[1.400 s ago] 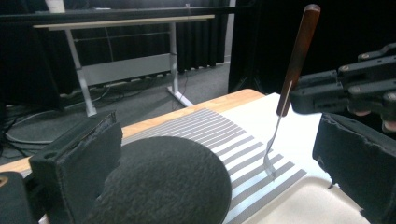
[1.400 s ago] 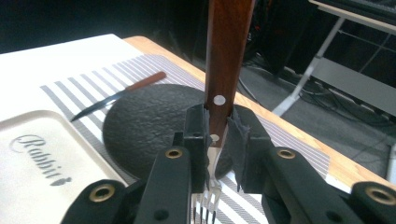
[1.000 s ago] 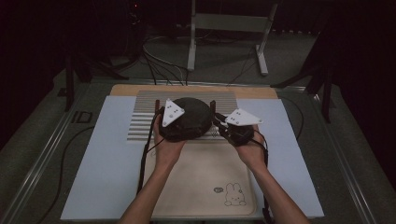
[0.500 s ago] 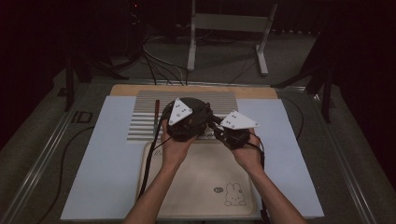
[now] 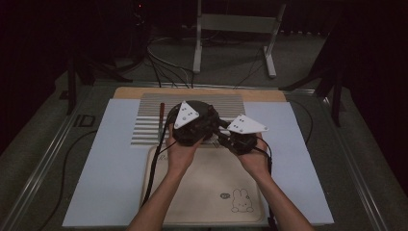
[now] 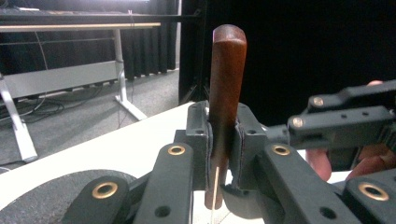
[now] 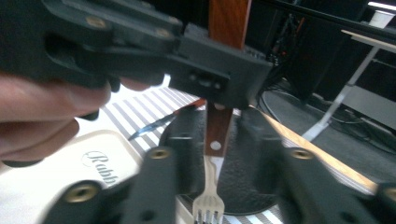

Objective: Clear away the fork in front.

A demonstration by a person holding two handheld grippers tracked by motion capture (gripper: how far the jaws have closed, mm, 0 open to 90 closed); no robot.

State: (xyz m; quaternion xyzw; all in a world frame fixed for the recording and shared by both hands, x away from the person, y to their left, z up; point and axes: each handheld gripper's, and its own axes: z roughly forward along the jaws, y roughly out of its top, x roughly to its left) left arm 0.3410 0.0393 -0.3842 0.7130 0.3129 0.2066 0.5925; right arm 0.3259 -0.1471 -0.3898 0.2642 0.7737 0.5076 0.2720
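Dark curtains and a metal stand close off the room behind a table covered with a pale sheet. On it, from the left, lies a striped mat with a knife resting on its stripes, then a round black plate at the middle, and nearer the person a cream tray printed with a small rabbit.

Left of centre, the left hand holds the left gripper above the near edge of the black plate. Its jaws have just been closing and now press on the brown wooden handle of a fork, which stands upright between the pads, handle up and metal end down.

Just to the right, the right hand brings the right gripper in close beside the left one, the two nearly touching. Its jaws have just been opening; they stand a little apart on either side of the fork's lower handle, pads clear of the wood. In the right gripper view the tines hang over the black plate, near the striped mat and the tray's corner.
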